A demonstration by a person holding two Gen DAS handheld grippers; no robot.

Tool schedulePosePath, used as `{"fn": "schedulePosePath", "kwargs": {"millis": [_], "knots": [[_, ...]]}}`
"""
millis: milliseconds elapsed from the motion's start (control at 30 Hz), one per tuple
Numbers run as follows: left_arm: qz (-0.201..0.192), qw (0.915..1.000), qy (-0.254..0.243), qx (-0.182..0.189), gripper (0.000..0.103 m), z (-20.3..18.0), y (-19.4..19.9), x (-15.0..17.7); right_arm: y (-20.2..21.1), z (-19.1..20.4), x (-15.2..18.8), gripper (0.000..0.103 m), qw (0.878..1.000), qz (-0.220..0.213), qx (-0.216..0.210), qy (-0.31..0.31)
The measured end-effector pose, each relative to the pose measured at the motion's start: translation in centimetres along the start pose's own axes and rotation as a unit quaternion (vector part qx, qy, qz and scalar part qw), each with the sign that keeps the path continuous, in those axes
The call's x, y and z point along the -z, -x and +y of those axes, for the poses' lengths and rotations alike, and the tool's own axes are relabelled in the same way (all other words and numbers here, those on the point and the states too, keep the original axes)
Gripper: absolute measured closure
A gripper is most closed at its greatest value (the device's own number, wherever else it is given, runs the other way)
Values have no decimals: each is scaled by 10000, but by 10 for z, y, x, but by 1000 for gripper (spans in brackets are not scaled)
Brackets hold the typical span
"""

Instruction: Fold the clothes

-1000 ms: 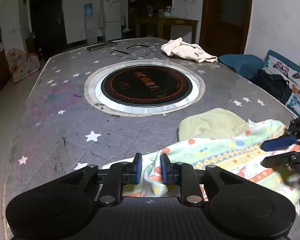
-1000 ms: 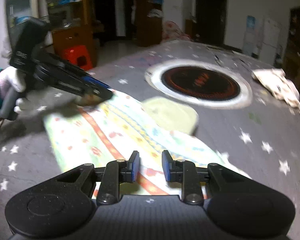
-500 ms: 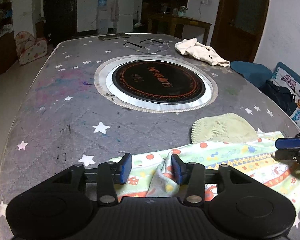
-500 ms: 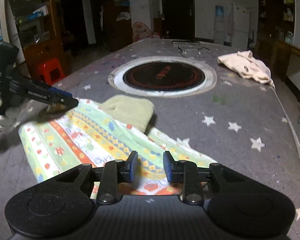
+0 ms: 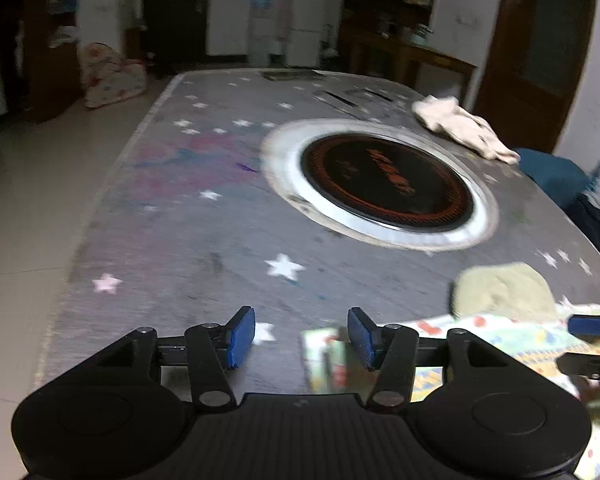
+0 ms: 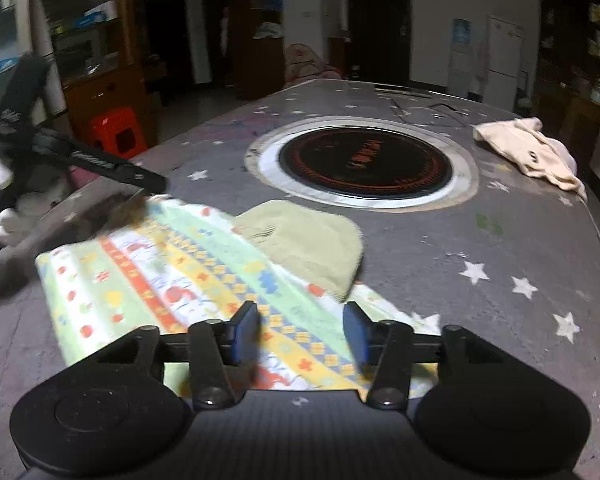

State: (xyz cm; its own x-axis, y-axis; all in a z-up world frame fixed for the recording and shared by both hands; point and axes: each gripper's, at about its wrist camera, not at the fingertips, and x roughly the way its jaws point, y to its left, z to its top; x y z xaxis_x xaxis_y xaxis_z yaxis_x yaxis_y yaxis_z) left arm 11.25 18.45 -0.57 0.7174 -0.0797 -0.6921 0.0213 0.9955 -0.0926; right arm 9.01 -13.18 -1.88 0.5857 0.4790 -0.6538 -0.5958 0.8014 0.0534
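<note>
Both grippers are spread wide and hold nothing: the left gripper (image 5: pixel 301 338) hangs over the worktop (image 5: pixel 188 240) at the near corner of the patterned cloth (image 6: pixel 172 276), and the right gripper (image 6: pixel 301 332) hangs over that cloth's near edge without touching it. The cloth lies flat on the worktop on the near side of the round black hob (image 6: pixel 366 162), its far edge tucked under a green folded towel (image 6: pixel 308 240), with a cream garment (image 6: pixel 528 152) beyond the hob. The left wrist view is motion-blurred, so the cloth's corner there is smeared, and the gripper body hides the cloth's nearest edge in both views.
</note>
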Motion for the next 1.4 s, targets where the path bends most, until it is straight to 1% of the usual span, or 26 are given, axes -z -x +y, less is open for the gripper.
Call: {"fn": "schedulePosePath", "kwargs": {"millis": [33, 100, 133, 167, 200, 233, 267, 333, 367, 433, 500, 600, 733, 867, 967, 1067, 1133, 1267, 1400], "knots": [[-63, 9999, 45, -65, 50, 2, 4, -1, 1, -2, -1, 51, 10000, -2, 55, -60], [-192, 9997, 115, -44, 52, 4, 14, -2, 7, -5, -2, 44, 9998, -70, 126, -99], [-262, 9996, 85, 56, 55, 1, 21, -2, 11, -7, -2, 42, 9997, -104, 162, -119], [-332, 9993, 49, 163, 55, -2, 28, -1, 15, -7, -2, 37, 9997, -146, 150, -129], [-381, 9989, -25, 266, 55, -8, 35, 1, 20, -6, -2, 28, 9996, -188, 138, -139], [-405, 9984, -87, 373, 55, -14, 40, 3, 25, -6, -1, 23, 9995, -229, 126, -149], [-426, 9976, -168, 521, 55, -22, 45, 6, 30, -4, 0, 15, 9992, -331, 134, -153], [-464, 9953, -268, 811, 55, -36, 53, 12, 41, 0, 3, 6, 9984, -518, 141, -170], [-445, 9933, -303, 1019, 55, -44, 55, 16, 46, 3, 6, 0, 9978, -615, 167, -191], [-377, 9907, -417, 1240, 55, -59, 54, 22, 54, 7, 9, 0, 9968, -747, 195, -224], [-325, 9889, -584, 1329, 55, -74, 51, 28, 56, 9, 12, 0, 9968, -736, 224, -230], [-234, 9863, -604, 1517, 55, -87, 45, 35, 56, 12, 16, 0, 9972, -667, 240, -246], [-133, 9861, -589, 1545, 55, -89, 39, 42, 55, 12, 21, 0, 9974, -567, -284, -344], [6, 9897, -486, 1350, 55, -81, 31, 51, 43, 14, 28, 0, 9985, -272, -377, -280], [10, 9919, -370, 1214, 53, -71, 27, 55, 39, 11, 37, 0, 9994, -76, -249, -220], [-6, 9931, -238, 1151, 54, -64, 31, 55, 45, 10, 41, 0, 9997, -104, -165, -115], [-75, 9938, -232, 1083, 54, -63, 37, 55, 50, 12, 39, 0, 9997, -217, -45, -53], [-253, 9914, -345, 1234, 55, -73, 58, 61, 59, 18, 36, 0, 9988, -443, 196, 70], [-341, 9887, -678, 1290, 55, -90, 72, 74, 52, 26, 41, 0, 9971, -384, 584, 295]]}}
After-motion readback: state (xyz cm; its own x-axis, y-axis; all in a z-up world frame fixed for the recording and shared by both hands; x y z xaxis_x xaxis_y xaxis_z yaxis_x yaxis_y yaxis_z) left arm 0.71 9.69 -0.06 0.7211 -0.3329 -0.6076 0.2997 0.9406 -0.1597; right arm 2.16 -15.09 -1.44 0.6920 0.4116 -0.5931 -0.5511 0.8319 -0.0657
